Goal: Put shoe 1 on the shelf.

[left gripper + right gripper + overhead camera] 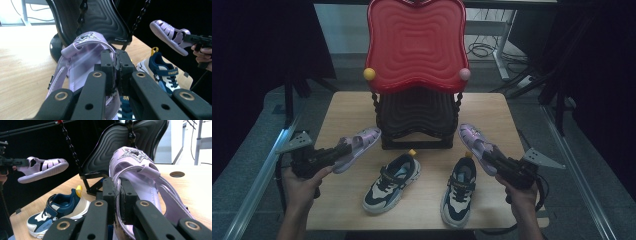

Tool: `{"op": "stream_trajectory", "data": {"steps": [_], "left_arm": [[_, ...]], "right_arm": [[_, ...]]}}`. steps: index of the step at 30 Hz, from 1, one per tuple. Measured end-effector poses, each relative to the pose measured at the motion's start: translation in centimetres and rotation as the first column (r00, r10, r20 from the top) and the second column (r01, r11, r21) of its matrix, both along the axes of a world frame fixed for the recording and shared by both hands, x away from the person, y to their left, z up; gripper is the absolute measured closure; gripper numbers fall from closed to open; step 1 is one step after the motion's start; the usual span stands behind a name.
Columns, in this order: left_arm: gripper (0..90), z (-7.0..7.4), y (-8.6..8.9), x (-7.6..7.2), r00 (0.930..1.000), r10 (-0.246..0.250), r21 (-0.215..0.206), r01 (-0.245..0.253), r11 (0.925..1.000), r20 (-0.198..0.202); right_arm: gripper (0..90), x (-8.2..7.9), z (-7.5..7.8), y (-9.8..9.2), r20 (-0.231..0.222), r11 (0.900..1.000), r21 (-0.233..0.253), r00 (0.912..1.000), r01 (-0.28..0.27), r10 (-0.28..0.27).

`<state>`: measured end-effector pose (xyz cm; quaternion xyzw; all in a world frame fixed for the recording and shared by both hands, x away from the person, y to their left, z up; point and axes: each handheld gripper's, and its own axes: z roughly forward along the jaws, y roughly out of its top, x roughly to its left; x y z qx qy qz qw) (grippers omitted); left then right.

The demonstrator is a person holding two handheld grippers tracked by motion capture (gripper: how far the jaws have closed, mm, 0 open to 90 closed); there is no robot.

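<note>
Because I pinch each purple sandal only by its thin heel strap, one could slip out and fall on the sneakers below. My left claw point(343, 148) is closed on the left sandal point(360, 143), my right claw point(490, 157) on the right sandal point(475, 141), both lifted before the black shelf point(414, 120). One sneaker point(163, 74) says "SNOOPY".

Two purple sandals point(360, 142) point(477, 142), two navy sneakers point(393, 182) point(459, 191), two grippers point(343, 150) point(492, 159), one two-tier rack point(416, 45).
</note>
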<state>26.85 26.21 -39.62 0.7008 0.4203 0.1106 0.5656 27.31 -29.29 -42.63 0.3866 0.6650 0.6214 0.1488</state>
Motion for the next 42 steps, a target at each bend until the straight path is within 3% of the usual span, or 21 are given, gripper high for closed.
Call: {"op": "stream_trajectory", "data": {"steps": [18, 31, 42], "left_arm": [[85.9, 0.2, -2.9, 1.8, 0.9996, -0.013, 0.038, 0.012, 0.9992, 0.023], [85.9, 0.0, -5.5, 4.0, 0.9989, -0.031, 0.022, 0.031, 0.9993, 0.035], [85.7, 0.3, -7.3, 5.1, 0.9968, -0.037, 0.011, 0.036, 0.9993, 0.071]], "right_arm": [[85.2, 1.8, 0.1, 3.7, -0.002, 0.998, -0.024, 0.9985, -0.054, 0.054], [85.1, 3.0, 0.2, 5.7, -0.024, 0.998, -0.023, 0.9976, -0.065, 0.065], [85.1, 4.1, 0.7, 7.6, -0.023, 0.998, -0.01, 0.9983, -0.055, 0.055]]}}
